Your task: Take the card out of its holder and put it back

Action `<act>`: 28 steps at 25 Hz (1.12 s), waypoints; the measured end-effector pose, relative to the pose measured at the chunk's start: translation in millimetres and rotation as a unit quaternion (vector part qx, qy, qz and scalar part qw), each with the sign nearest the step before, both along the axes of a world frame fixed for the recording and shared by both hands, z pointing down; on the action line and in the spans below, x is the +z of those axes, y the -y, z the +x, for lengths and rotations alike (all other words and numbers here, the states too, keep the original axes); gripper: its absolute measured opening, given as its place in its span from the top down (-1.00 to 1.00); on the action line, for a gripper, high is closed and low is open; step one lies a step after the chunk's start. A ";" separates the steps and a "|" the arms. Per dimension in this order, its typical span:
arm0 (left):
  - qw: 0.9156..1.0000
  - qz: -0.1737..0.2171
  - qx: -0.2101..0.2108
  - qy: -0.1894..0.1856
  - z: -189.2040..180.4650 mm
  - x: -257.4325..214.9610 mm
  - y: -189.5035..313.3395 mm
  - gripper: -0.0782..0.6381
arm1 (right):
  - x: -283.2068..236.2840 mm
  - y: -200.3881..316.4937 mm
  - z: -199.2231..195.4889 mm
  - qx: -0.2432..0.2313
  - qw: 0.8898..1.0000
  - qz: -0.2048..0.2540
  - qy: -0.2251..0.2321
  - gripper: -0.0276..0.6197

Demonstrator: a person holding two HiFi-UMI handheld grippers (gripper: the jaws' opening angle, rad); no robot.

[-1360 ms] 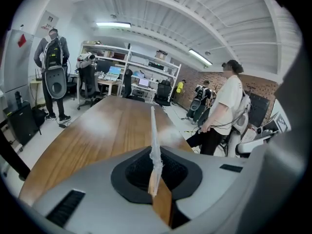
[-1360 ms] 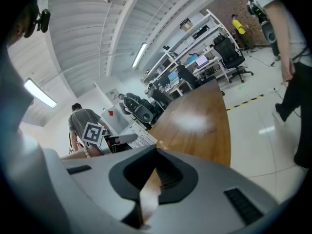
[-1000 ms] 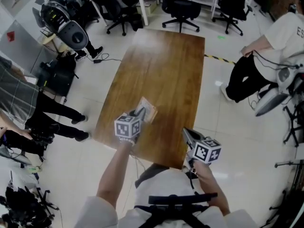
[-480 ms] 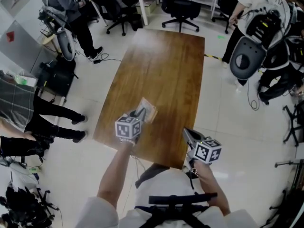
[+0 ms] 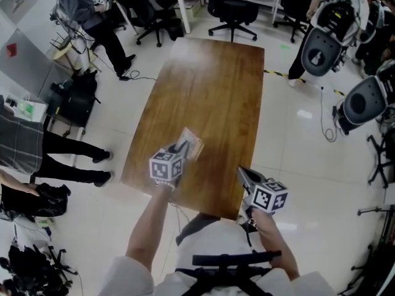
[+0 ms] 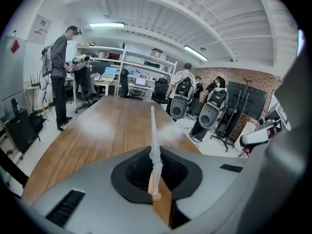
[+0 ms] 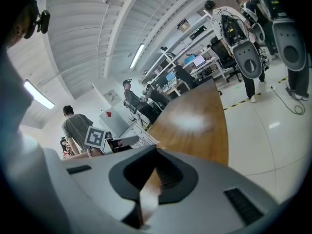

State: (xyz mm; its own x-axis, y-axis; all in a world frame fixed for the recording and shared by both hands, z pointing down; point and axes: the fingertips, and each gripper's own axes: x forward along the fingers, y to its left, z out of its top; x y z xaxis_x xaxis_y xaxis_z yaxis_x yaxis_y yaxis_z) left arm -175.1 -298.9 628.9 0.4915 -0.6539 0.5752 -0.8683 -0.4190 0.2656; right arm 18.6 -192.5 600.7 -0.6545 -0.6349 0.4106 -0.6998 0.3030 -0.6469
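A card holder (image 5: pixel 187 143), a clear sleeve with a pale card in it, hangs just above the near left part of the wooden table (image 5: pixel 213 91). My left gripper (image 5: pixel 180 147) is shut on its near edge. In the left gripper view the card holder (image 6: pixel 153 135) stands edge-on, pinched between the jaws of the left gripper (image 6: pixel 155 177). My right gripper (image 5: pixel 241 172) hovers at the table's near right corner, well apart from the holder. In the right gripper view the right gripper (image 7: pixel 152 174) is shut with nothing between its jaws.
Office chairs (image 5: pixel 233 11) stand beyond the table's far end. People (image 5: pixel 43 150) stand on the left beside a black bag (image 5: pixel 74 100). Grey backpack rigs (image 5: pixel 318 47) are on the right. Striped tape (image 5: pixel 279 74) marks the floor.
Both grippers and the card holder have stayed put. The people and grey rigs around the table have shifted, mostly on the right side.
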 end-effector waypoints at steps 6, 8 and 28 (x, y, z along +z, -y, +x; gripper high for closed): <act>1.000 -0.001 0.005 0.003 2.8 -0.3 -2.9 0.74 | 0.6 1.0 2.0 0.000 1.000 0.001 0.000 0.90; 1.000 -0.002 0.005 0.004 2.8 1.7 -2.8 0.74 | 0.2 1.3 2.6 0.001 1.000 0.001 0.001 0.90; 0.999 -0.028 0.020 0.015 11.4 36.6 -2.2 0.75 | 7.8 1.4 12.7 0.015 1.000 -0.011 0.000 0.90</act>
